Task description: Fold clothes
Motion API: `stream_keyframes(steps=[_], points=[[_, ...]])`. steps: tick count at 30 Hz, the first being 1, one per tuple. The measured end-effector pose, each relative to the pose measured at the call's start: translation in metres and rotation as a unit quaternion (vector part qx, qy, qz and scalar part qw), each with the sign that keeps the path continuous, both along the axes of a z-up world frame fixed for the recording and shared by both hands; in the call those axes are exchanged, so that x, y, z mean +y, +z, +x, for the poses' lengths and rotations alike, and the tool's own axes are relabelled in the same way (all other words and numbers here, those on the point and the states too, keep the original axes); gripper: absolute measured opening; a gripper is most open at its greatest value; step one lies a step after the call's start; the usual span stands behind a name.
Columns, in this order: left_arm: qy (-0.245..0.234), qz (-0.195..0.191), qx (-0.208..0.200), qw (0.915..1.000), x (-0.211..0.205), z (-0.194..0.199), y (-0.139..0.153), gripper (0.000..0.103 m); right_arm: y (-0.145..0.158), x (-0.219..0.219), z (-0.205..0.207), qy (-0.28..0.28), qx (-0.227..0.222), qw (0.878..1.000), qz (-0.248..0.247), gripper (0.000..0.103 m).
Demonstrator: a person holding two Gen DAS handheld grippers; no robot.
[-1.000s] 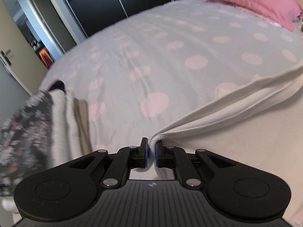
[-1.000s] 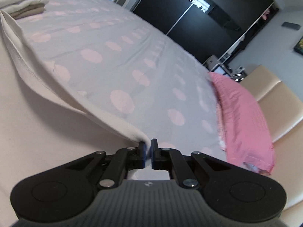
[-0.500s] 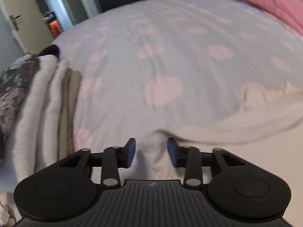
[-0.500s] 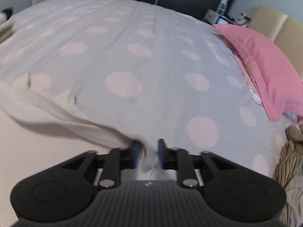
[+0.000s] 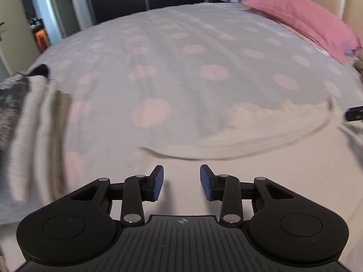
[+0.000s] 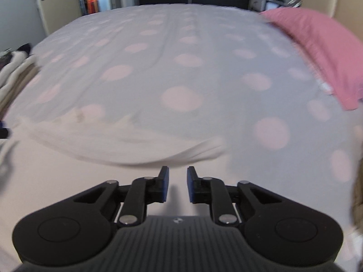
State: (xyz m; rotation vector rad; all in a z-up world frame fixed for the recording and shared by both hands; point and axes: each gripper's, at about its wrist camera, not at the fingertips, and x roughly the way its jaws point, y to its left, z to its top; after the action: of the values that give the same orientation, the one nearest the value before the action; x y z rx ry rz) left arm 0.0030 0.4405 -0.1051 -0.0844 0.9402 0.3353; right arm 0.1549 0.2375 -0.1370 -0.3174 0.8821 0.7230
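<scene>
So you're working over the big polka-dot bedspread (image 5: 181,52), with the pink pillow (image 5: 301,20) sitting off toward the far right and a stack of folded clothes (image 5: 29,122) lying at the left edge. The cream garment (image 5: 261,158) you're folding is spread flat on the near side of the bed, directly under both grippers, and its far folded edge is running side to side across both views, so the long axis is lying crosswise to the way your fingers are pointing.

Your left gripper (image 5: 181,182) is hanging over the cloth with its jaws released and nothing between them; they've just been narrowing a bit. The far edge is sitting just ahead of its tips, and the garment's left end is lying just off to its left.

Your right gripper (image 6: 178,184) is in the same boat: jaws parted by a narrower gap, nothing pinched, and they've just been coming together too. The folded edge is curling just beyond its tips, and the right end of the cloth is closer to this hand. You can catch its blue tip (image 5: 354,113) at the right edge of the left view.

My guess is the next fold is going to turn on that crosswise edge, with each hand taking its own end.
</scene>
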Motion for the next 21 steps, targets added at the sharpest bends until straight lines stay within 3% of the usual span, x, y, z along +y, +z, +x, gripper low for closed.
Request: stream_keyframes(steps=[4, 7, 17, 21], points=[[-0.009, -0.015, 0.013, 0.9998, -0.019, 0.016, -0.026, 0.033, -0.022, 0.018, -0.011, 0.018, 0.027, 0.999, -0.001, 0.015], [-0.004, -0.004, 0.004, 1.0000, -0.023, 0.025, -0.037, 0.034, -0.030, 0.029, -0.010, 0.025, 0.018, 1.000, 0.005, 0.015], [0.046, -0.035, -0.068, 0.9960, 0.002, 0.054, -0.032, 0.036, -0.022, 0.055, 0.025, 0.003, 0.006, 0.999, 0.034, 0.016], [0.057, -0.027, -0.078, 0.9949, 0.011, 0.045, -0.022, 0.036, -0.013, 0.049, 0.029, -0.007, -0.001, 0.999, 0.040, 0.017]])
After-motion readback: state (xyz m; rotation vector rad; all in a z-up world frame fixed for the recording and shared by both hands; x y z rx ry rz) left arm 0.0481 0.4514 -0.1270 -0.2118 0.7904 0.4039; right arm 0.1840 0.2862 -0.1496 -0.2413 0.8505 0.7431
